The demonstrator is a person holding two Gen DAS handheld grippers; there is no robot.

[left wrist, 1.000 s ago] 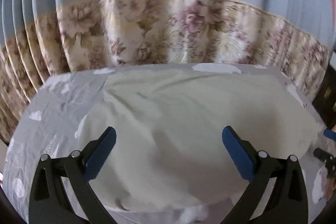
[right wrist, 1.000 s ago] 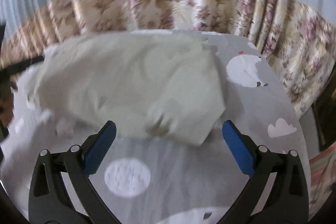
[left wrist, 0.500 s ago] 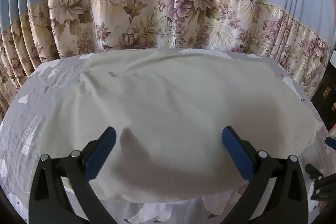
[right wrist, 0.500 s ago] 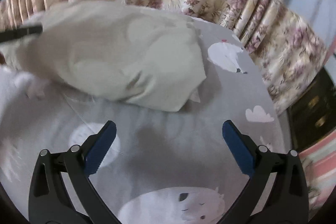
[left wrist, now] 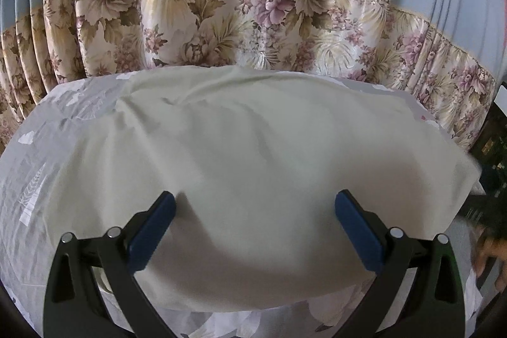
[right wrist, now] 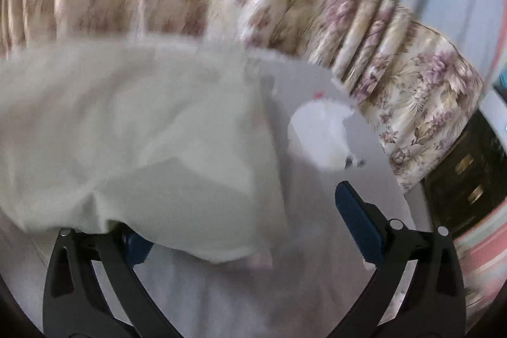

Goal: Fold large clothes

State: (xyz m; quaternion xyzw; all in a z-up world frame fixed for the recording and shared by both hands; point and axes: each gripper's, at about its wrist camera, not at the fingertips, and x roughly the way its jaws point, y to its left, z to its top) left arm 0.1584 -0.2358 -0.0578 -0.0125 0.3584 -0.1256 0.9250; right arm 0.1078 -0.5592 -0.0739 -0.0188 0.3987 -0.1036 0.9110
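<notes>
Left wrist view: the left claw [left wrist: 255, 222] stands wide open, its two blue pads apart and holding nothing, low over the near part of a cream garment [left wrist: 253, 154]. The garment lies spread across a bed [left wrist: 35, 176] covered in a grey sheet with white prints, reaching almost to the far edge and to the right edge. Its near hem is partly hidden behind the claw's black arms. At the right edge of this view a hand [left wrist: 491, 252] shows, cut off by the frame. Beyond the far edge of the bed hangs a curtain [left wrist: 253, 18], flowered below and plain blue above.

Right wrist view, blurred by motion: the right claw [right wrist: 250, 227] is spread open, gripping nothing. The garment's [right wrist: 133, 141] near right corner drapes over the left pad and hides it; whether cloth and pad touch cannot be told. To the right, bare grey sheet [right wrist: 320, 138] with a white print reaches the bed's right edge. A dark cabinet [right wrist: 465, 179] stands past that edge.
</notes>
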